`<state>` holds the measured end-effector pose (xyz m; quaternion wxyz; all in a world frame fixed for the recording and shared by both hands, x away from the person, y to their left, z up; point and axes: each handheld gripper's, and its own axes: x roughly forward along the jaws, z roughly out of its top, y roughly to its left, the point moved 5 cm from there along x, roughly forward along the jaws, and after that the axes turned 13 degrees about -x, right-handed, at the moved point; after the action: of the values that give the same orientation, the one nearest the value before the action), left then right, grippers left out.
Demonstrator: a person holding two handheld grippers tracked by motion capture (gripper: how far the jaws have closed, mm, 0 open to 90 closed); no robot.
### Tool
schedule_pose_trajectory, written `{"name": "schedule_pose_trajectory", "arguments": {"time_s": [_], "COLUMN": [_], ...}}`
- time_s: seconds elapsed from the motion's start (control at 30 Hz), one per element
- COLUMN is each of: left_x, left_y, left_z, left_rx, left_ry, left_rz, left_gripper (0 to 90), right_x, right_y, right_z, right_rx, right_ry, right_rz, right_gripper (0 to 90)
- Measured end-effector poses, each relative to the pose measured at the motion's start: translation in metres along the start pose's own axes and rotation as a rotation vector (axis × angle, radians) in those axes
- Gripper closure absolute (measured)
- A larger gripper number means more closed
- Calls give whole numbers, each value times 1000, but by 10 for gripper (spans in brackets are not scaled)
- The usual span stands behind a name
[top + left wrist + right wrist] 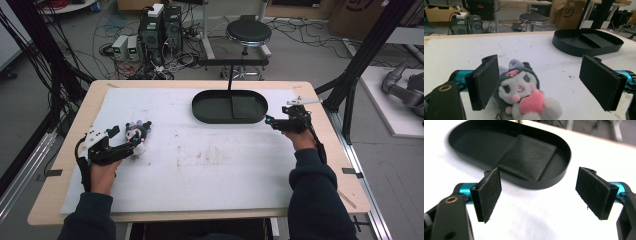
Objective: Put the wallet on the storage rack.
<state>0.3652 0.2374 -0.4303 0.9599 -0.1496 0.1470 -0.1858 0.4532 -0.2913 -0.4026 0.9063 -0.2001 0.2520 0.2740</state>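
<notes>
Left gripper view: the plush (520,93) is seen lying on the surface, well left of the tray (587,42), between spread left fingers (485,81). Closing is judged next. Right fingers (489,193), released, are beside the tray.

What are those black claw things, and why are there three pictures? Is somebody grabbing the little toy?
A person sits at a table with a hand-held pincher, called a gripper, in each hand. One picture looks down from above. The other two come from small cameras riding on each gripper, so you see its two black jaws. The left gripper is open around a plush toy with a pink heart, which lies on the white mat; one jaw is close beside the toy, and nothing is squeezed yet. The right gripper is open and empty, near a black oval tray.
</notes>
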Motion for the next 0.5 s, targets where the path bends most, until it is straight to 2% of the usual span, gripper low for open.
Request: {"name": "schedule_pose_trajectory", "arguments": {"time_s": [0.03, 0.07, 0.17, 0.23, 0.33, 0.5], "left_x": [0, -1, -2, -2, -2, 1], "left_y": [1, 1, -1, -3, -7, -8], "left_z": [0, 0, -1, 0, 1, 1], "left_rx": [-3, -2, -3, 5, 11, 9], "left_ry": [-1, 2, 8, 6, -1, -1], "left_rz": [0, 1, -11, -14, -9, -7], "left_gripper": [164, 164, 164, 164, 164, 164], "right_x": [-7, -7, -21, -22, -21, -29], "right_y": [3, 3, 12, 14, 16, 15], "right_z": [-3, -3, -12, -21, -26, -30], "right_rx": [-15, -15, -21, -33, -26, -8], "right_ry": [-5, -5, -44, -24, -16, -33], "right_rz": [-10, -10, -21, -36, -46, -48], "right_gripper": [210, 210, 210, 210, 210, 210]}}
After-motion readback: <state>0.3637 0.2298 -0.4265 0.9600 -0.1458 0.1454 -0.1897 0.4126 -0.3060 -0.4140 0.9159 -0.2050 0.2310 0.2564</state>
